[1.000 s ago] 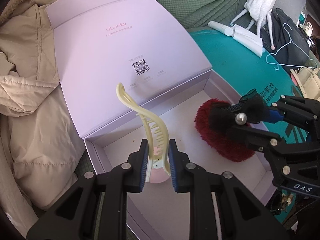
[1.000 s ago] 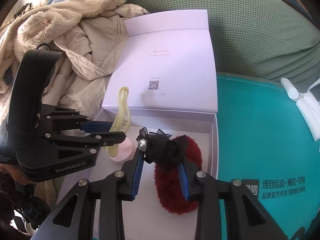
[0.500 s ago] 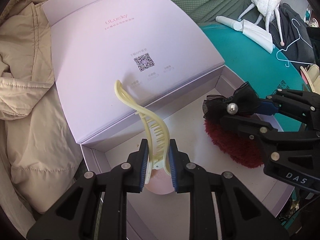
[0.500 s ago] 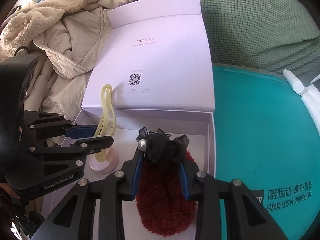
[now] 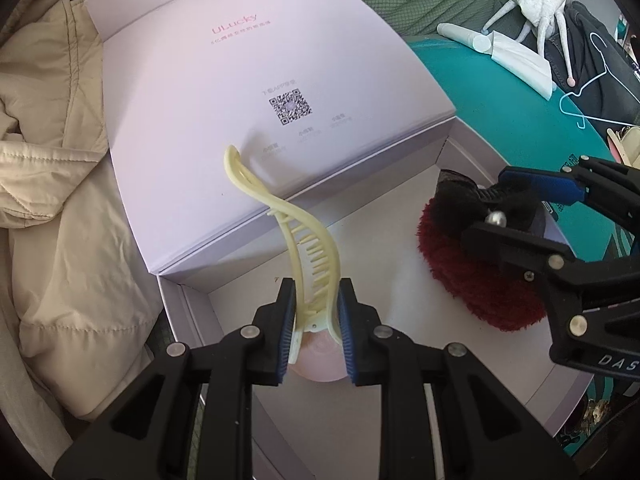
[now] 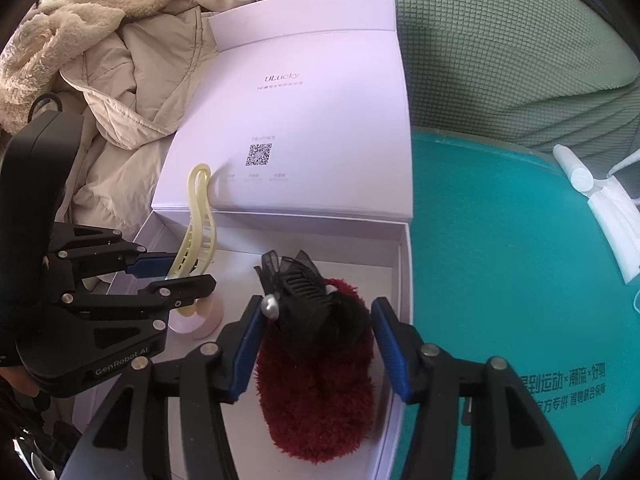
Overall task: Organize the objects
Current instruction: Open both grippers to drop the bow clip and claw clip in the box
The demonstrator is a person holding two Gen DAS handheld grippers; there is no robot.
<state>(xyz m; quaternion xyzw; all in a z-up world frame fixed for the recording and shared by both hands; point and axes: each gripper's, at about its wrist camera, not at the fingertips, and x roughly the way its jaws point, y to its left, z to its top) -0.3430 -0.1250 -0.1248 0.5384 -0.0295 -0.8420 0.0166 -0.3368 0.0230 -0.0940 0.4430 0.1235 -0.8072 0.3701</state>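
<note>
A lilac box (image 5: 380, 248) lies open with its lid (image 5: 240, 100) folded back. My left gripper (image 5: 316, 332) is shut on the base of a cream hair clip (image 5: 308, 248), upright over a pink round item (image 5: 320, 364); its jaws are just starting to open. My right gripper (image 6: 318, 344) is opening. A black bow clip with a pearl (image 6: 316, 312) lies between its pads on a red fluffy item (image 6: 316, 400), and the right pad stands off it. In the right wrist view the cream clip (image 6: 198, 216) and left gripper (image 6: 180, 270) show at left.
A beige padded jacket (image 5: 48, 200) is piled left of the box. A green sofa back (image 6: 500, 60) rises behind it. The box sits on a teal surface (image 6: 500, 260), with a white tube and cloth (image 5: 500, 48) and a hanger (image 5: 588, 92) at the far right.
The right gripper's jaws have spread apart, and the black bow has come down onto the red fluffy item. The left gripper still holds the cream clip, a little lower in the box.
</note>
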